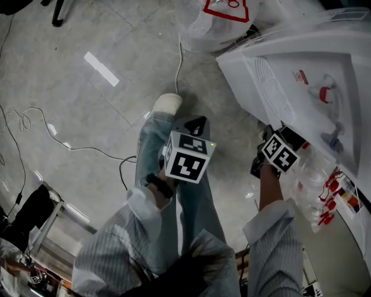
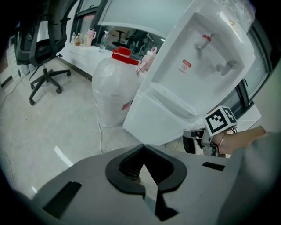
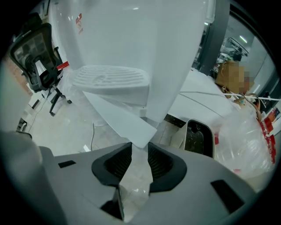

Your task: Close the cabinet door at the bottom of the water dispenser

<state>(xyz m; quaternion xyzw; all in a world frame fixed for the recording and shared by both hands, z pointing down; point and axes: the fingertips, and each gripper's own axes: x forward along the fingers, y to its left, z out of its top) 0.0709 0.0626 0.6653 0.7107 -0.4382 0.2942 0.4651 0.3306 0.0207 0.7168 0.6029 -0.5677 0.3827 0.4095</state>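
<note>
The white water dispenser (image 1: 301, 87) (image 2: 197, 57) (image 3: 131, 44) stands at the right. Its bottom cabinet door (image 2: 153, 118) (image 3: 118, 116) is swung out open. My right gripper (image 1: 269, 133) (image 2: 193, 140) (image 3: 140, 151) is down at the door's lower corner. That corner sits wedged between the fingertips, and the jaws are part closed on it. My left gripper (image 1: 197, 123) (image 2: 142, 149) hangs over the person's jeans-clad leg, away from the door. Its jaws are shut and hold nothing.
A large water jug (image 1: 223, 17) (image 2: 115, 88) in a plastic bag with a red cap stands beside the dispenser. A white cord (image 1: 178, 66) and thin cables (image 1: 35, 125) lie on the floor. An office chair (image 2: 41, 48) is further off. A clear bag (image 1: 319, 185) lies right of the dispenser.
</note>
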